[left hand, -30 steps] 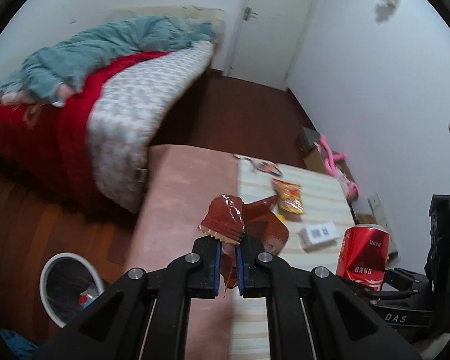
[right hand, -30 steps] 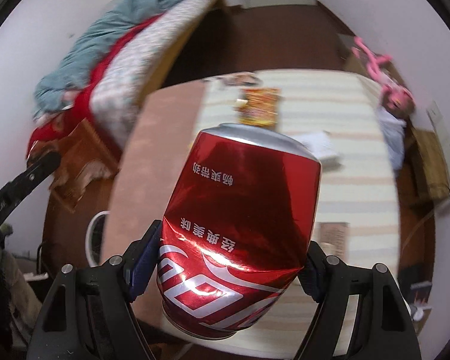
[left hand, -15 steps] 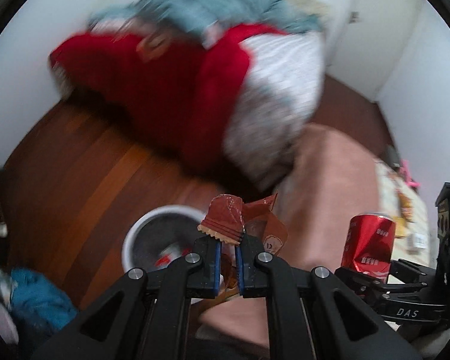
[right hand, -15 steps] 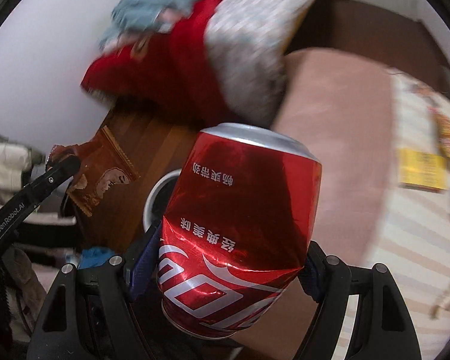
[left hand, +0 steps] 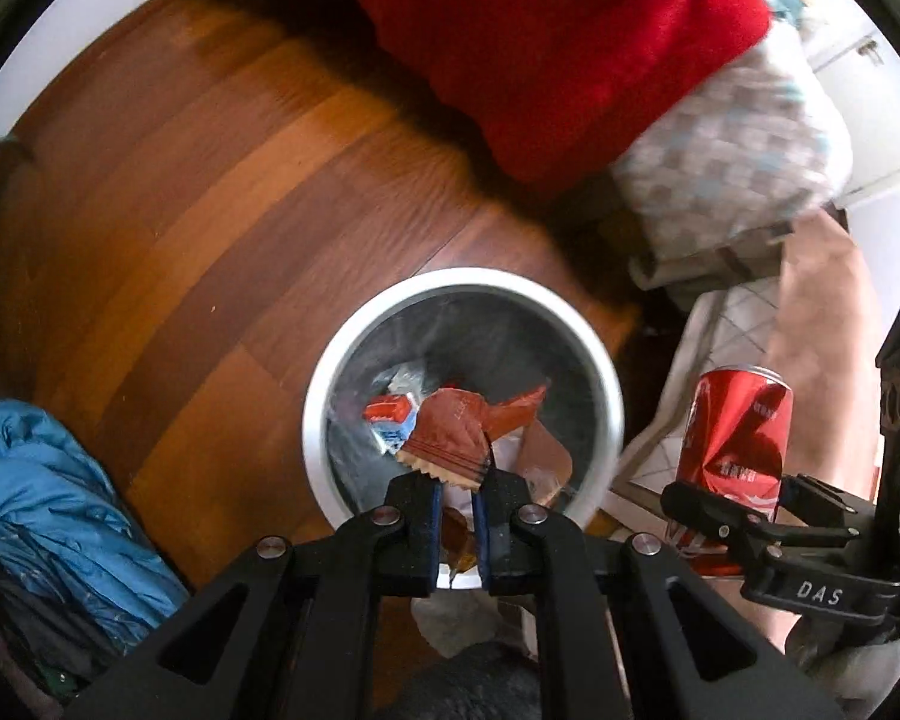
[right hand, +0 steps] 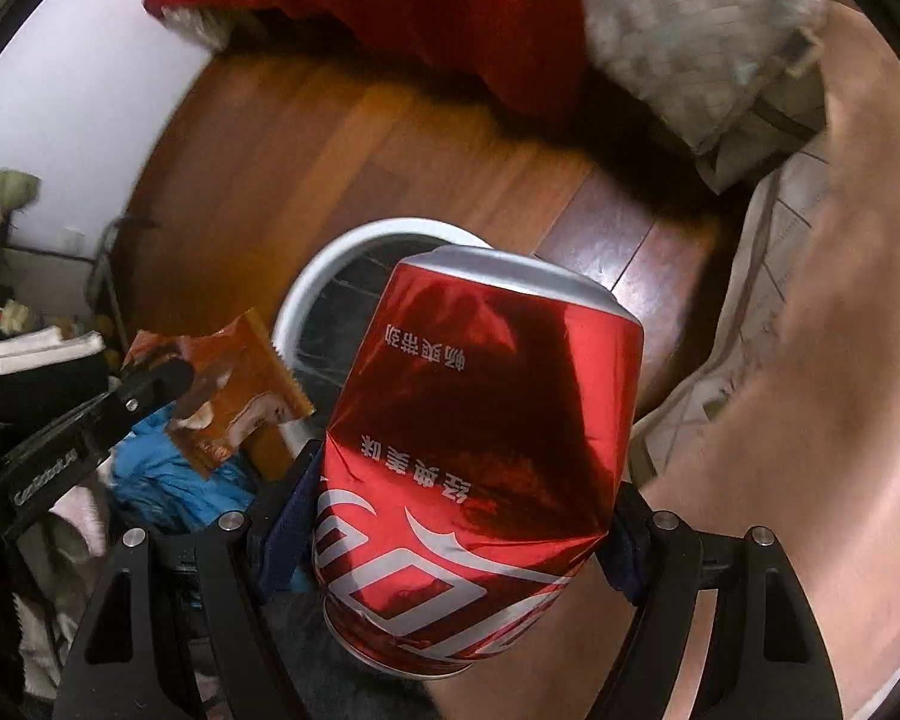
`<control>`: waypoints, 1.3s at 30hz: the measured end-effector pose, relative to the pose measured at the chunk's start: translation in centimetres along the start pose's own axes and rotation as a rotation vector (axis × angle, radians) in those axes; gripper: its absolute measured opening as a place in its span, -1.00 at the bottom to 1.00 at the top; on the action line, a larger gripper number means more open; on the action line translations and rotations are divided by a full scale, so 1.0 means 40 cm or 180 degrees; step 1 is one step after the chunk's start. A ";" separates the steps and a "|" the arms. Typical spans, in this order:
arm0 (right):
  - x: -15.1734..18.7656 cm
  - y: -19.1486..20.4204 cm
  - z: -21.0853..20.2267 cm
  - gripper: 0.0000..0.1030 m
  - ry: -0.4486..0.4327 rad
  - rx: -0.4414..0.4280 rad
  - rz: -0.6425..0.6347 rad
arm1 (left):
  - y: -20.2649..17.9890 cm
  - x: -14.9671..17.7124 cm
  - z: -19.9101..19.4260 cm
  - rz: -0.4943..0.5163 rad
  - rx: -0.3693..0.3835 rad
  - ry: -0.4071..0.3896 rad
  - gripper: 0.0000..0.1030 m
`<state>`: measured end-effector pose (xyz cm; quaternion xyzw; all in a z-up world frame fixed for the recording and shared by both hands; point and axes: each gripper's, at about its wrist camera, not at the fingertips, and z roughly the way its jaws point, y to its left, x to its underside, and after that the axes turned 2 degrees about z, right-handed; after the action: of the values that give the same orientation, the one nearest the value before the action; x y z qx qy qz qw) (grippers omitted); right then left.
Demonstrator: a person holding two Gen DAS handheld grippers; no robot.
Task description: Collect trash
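Note:
A round white waste bin [left hand: 330, 372] with a dark liner stands on the wooden floor, with some trash inside. My left gripper [left hand: 455, 510] points down over it, shut on a crumpled brown snack wrapper [left hand: 450, 432]. The same brown snack wrapper [right hand: 234, 384] shows at the left of the right wrist view, beside the waste bin [right hand: 306, 294]. My right gripper [right hand: 450, 522] is shut on a dented red cola can [right hand: 474, 456], held above the bin's right side. The red cola can [left hand: 732, 438] also appears at the right of the left wrist view.
A bed with a red blanket [left hand: 558, 30] and a checked cover [left hand: 726, 144] hangs over the floor beyond the bin. A pink-covered table edge [right hand: 810, 360] is on the right. Blue fabric [left hand: 48, 510] lies on the floor at the left.
Both grippers swung left from the table and tipped downward. The bin, earlier at the lower left, now lies directly below the wrapper. Both grips stayed the same.

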<state>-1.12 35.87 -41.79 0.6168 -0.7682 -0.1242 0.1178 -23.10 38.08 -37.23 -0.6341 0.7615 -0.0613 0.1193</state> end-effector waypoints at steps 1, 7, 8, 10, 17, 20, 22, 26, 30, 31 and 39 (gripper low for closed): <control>-0.014 0.007 0.026 0.57 0.0063 0.0009 -0.0020 | 0.013 -0.003 0.012 -0.0040 -0.0011 0.0039 -0.85; -0.087 0.016 0.133 0.59 0.0342 0.0020 -0.0021 | 0.067 -0.021 0.030 -0.0236 -0.0120 0.0038 0.49; -0.081 0.010 0.139 0.68 0.0344 0.0031 -0.0030 | 0.074 -0.018 0.023 -0.0247 -0.0126 0.0013 0.70; -0.094 0.010 0.146 0.96 0.0318 0.0063 -0.0005 | 0.084 -0.013 0.015 -0.0270 -0.0166 -0.0021 0.78; -0.079 -0.013 0.107 0.99 0.0202 0.0000 0.0029 | 0.087 0.020 -0.032 -0.0228 -0.0417 -0.0225 0.87; -0.044 -0.005 0.069 1.00 0.0099 0.0156 -0.0060 | 0.077 0.048 -0.059 -0.0152 -0.0506 -0.0335 0.97; -0.018 0.006 0.055 1.00 0.0054 0.0315 -0.0142 | 0.066 0.070 -0.079 -0.0086 -0.0567 -0.0438 1.00; 0.030 0.011 0.037 1.00 -0.0028 0.0605 -0.0324 | 0.039 0.103 -0.095 0.0035 -0.0671 -0.0515 1.00; 0.067 0.005 0.027 1.00 -0.0042 0.0652 -0.0349 | 0.015 0.126 -0.110 0.0082 -0.0664 -0.0553 1.00; 0.072 0.001 0.022 1.00 -0.0063 0.0666 -0.0334 | 0.009 0.131 -0.116 0.0094 -0.0665 -0.0564 1.00; 0.117 -0.001 -0.061 1.00 -0.0294 0.0659 -0.0299 | -0.040 0.175 -0.180 0.0225 -0.0672 -0.0685 1.00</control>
<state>-1.27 31.17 -39.37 0.6547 -0.7518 -0.0779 0.0120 -24.62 30.52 -30.65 -0.6188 0.7684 0.0916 0.1349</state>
